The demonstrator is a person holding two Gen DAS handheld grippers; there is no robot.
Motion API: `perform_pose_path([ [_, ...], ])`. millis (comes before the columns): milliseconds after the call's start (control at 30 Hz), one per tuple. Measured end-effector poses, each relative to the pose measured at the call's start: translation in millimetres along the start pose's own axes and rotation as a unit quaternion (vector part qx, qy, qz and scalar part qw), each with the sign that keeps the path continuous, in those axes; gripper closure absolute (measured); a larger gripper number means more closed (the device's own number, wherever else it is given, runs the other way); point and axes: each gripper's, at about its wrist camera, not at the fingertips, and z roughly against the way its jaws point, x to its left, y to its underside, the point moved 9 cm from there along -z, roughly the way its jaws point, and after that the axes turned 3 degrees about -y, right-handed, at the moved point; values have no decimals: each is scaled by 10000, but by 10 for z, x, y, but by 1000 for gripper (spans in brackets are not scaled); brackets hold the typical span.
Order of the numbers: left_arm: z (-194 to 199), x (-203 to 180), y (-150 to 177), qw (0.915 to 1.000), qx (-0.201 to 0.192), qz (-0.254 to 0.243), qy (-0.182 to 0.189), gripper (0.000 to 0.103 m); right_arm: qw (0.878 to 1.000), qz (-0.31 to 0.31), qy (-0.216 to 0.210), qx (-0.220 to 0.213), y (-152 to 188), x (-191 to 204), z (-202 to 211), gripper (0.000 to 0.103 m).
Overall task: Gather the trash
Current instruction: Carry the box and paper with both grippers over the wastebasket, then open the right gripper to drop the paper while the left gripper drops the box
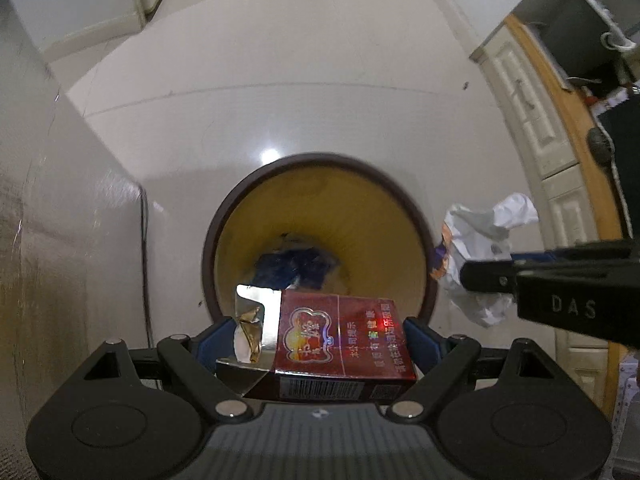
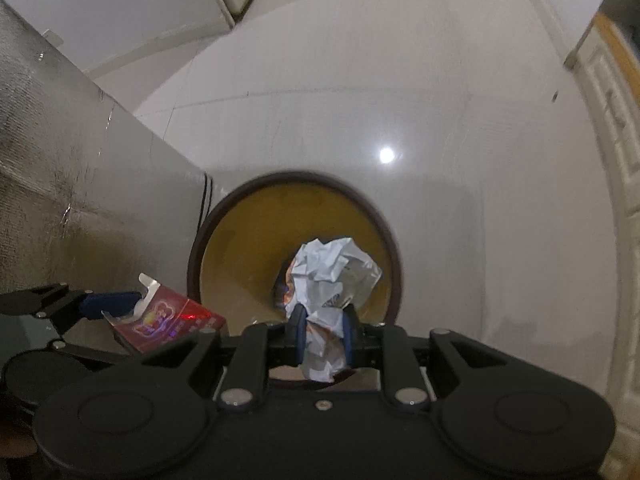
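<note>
White floor [image 1: 280, 112], bin [image 1: 320, 216] below you. Left gripper [image 1: 320, 332] clamps red pack [image 1: 340, 344]; right gripper [image 2: 323, 330] pinches paper wad [image 2: 332, 272]. Both over bin, drops left; dark scrap inside already.

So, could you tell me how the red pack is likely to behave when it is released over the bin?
The red pack is boxy with flat sides, so it probably won't roll. Its lid is open, showing foil, so it looks light, perhaps empty, and may tumble.
</note>
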Motion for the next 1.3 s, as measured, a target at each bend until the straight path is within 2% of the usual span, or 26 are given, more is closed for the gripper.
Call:
perform_pose_path([
  [133,-94,112,21,9998,90,188,-49,14,9997,-54,-14,254,106,19,-183,81],
  [200,-123,136,30,9996,110,247,-21,14,9994,22,4,339,131,41,-248,76],
  [333,-184,141,53,9994,133,307,33,14,9991,84,173,385,115,31,-319,73],
  [500,-225,143,65,9993,154,325,46,14,9989,-134,217,395,98,-16,-333,56],
  [667,-242,143,80,9993,158,338,96,14,9989,-170,223,384,87,-85,-318,53],
  [867,-236,-14,86,9974,240,403,539,13,9989,-335,171,262,70,-125,-238,50],
  [900,-236,-36,85,9970,252,416,595,11,9989,-357,167,252,73,-116,-241,50],
  [967,-238,-86,97,9960,311,438,709,0,9988,-386,170,242,72,-112,-231,49],
  [1033,-249,-133,123,9953,395,404,786,0,9988,-407,164,237,67,-116,-212,48],
  [1100,-260,-148,156,9954,467,335,762,0,9989,-386,152,228,65,-114,-196,43],
  [1300,-282,-7,196,9977,569,220,310,0,9992,-280,143,226,78,-140,-207,36],
])
